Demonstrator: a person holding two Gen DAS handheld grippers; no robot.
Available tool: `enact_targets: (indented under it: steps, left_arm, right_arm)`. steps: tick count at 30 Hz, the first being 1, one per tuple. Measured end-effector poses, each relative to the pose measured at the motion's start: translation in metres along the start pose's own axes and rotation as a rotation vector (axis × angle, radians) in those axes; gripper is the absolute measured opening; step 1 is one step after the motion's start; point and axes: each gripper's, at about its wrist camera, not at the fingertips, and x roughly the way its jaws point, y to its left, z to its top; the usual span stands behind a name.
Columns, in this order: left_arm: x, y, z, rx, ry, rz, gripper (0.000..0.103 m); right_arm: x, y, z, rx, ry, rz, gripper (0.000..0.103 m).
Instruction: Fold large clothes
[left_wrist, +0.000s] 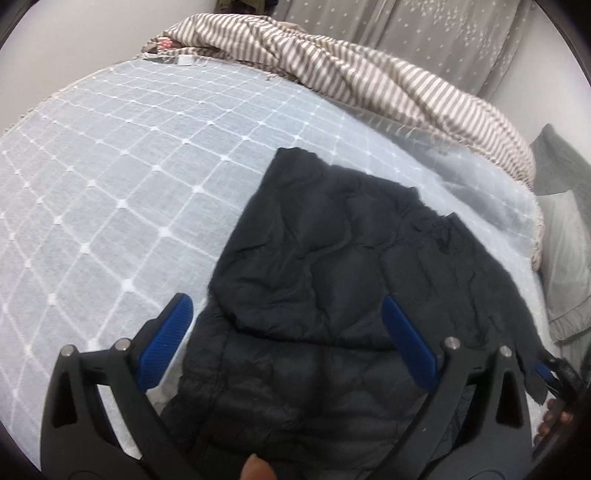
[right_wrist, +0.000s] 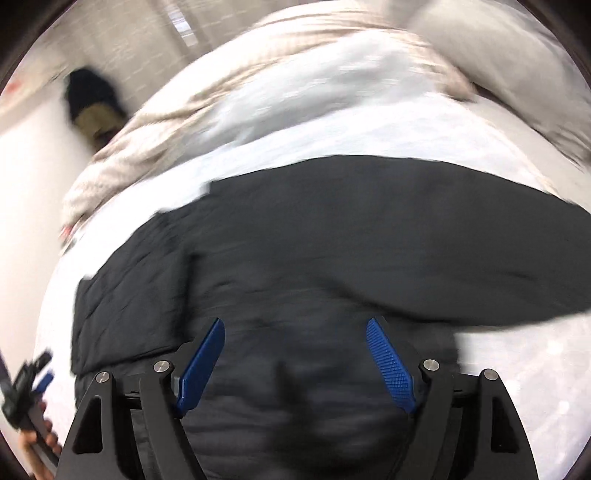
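Left wrist view, black jacket (left_wrist: 314, 258) between gaping left tongs (left_wrist: 284, 306), right tongs (right_wrist: 295, 325) likewise spread

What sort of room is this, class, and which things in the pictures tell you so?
Most likely a bedroom. A black jacket lies on a bed with a checked cover, a striped blanket is bunched along its far side, a pillow sits at one end, and curtains hang behind.

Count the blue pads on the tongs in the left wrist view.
3: one left of the black puffer jacket at, one over it at, one at the right edge. A fourth may be hidden.
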Motion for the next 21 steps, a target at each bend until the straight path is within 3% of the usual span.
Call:
enact_targets:
  steps: [5,12,17,21]
  left_arm:
    - [0.001,0.001,-0.001,0.01,0.048,0.007,0.102]
    - [-0.005,-0.002,0.001,0.019,0.055,-0.021,0.102]
    - [-0.006,-0.009,-0.001,0.054,0.057,-0.015,0.102]
    - [-0.005,-0.018,-0.005,0.088,0.063,-0.017,0.102]
  right_arm:
    - [-0.026,-0.1,0.012,0.209,-0.02,-0.092,0.081]
    - [-0.052,-0.219,0.005,0.487,-0.037,-0.225,0.081]
    - [-0.05,-0.277,-0.006,0.637,-0.049,-0.263,0.081]
    - [-0.041,-0.298,-0.013,0.708,-0.1,-0.221,0.08]
